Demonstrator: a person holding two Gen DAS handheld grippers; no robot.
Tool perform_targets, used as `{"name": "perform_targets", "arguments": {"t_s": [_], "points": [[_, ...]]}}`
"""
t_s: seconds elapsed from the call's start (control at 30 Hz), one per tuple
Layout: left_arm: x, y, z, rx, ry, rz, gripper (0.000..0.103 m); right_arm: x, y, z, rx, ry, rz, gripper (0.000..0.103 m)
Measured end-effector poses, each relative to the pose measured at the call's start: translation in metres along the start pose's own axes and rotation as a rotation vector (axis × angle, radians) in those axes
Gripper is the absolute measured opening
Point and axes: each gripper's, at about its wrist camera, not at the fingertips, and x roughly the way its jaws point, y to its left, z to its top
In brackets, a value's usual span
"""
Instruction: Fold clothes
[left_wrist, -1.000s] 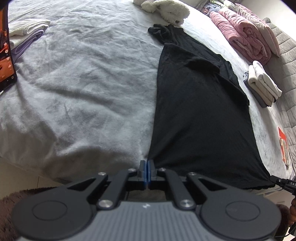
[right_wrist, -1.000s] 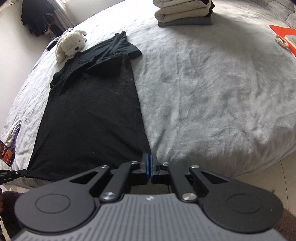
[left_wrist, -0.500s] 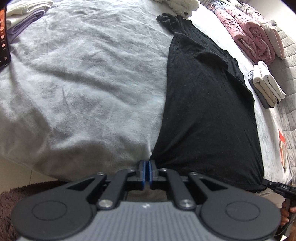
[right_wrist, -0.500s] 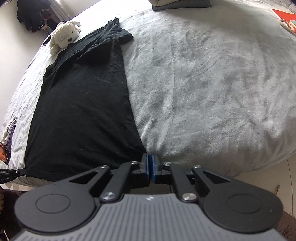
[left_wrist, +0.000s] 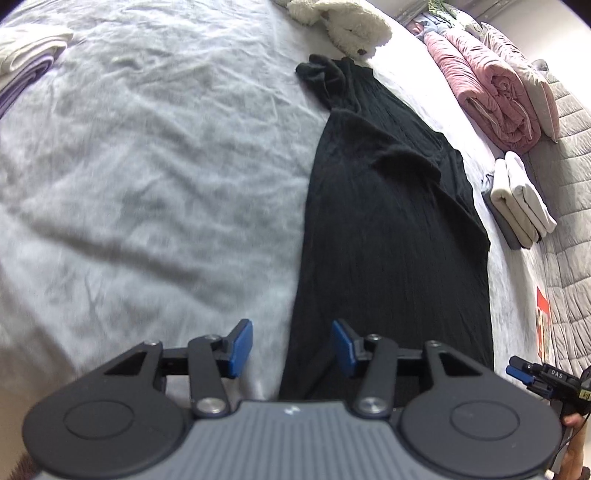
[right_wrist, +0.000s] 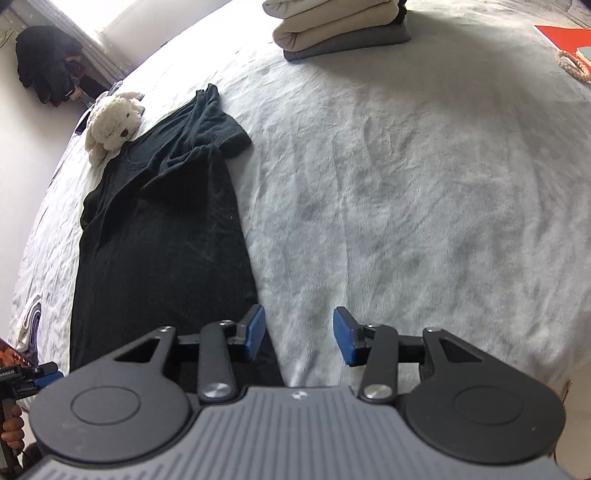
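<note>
A black T-shirt (left_wrist: 391, 229) lies flat and lengthwise on the grey bed cover (left_wrist: 147, 177), hem toward me and sleeves at the far end. My left gripper (left_wrist: 291, 349) stands open over the hem's left corner, nothing held. In the right wrist view the same T-shirt (right_wrist: 162, 243) stretches away on the left. There my right gripper (right_wrist: 299, 339) is open at the hem's right corner, its left blue pad (right_wrist: 255, 332) over the cloth edge. Each gripper shows at the other view's lower edge.
A white plush dog (right_wrist: 110, 125) lies by the shirt's collar. Folded cream and grey clothes (right_wrist: 340, 29) are stacked on the bed, and rolled pink bedding (left_wrist: 495, 99) lies far right. More folded laundry (left_wrist: 26, 62) sits far left. The bed's near edge is below me.
Both grippers were shut on the hem corners of the T-shirt and have opened, letting it go. The shirt now lies flat on the bed and both views have lifted slightly.
</note>
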Motion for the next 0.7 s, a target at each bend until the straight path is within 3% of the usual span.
{"name": "perform_targets", "arguments": {"t_s": [0.33, 0.7], "points": [[0.031, -0.005, 0.050, -0.036, -0.033, 0.050, 0.049, 0.037, 0.012, 0.049, 0.088, -0.018, 0.033, 0.046], [0.060, -0.007, 0.107, -0.073, -0.159, 0.037, 0.046, 0.079, 0.011, 0.093, 0.205, -0.067, 0.105, 0.046]]}}
